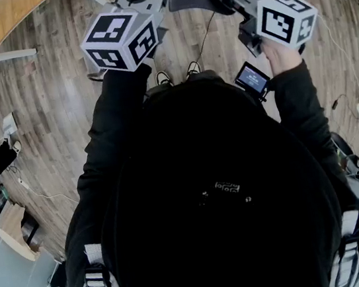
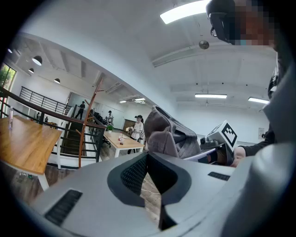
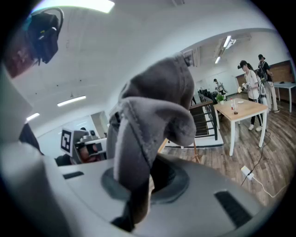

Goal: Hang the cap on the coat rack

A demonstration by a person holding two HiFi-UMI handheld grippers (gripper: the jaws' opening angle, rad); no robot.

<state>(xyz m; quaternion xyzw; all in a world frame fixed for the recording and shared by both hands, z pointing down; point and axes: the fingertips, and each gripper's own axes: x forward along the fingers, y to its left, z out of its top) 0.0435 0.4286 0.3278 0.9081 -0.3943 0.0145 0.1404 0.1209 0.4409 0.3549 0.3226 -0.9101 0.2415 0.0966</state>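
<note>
Black long-sleeved top (image 1: 111, 156), grey-white straps (image 1: 97, 285), white cubes (image 1: 120, 40) with black square markers, smooth grey left gripper (image 2: 149, 183) and right gripper (image 3: 141, 185).

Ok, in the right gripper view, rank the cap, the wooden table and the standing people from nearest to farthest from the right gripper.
1. cap: clamped in the right gripper itself, centre of the view.
2. wooden table: across the floor, on the right.
3. standing people: beyond the table, far right.
</note>
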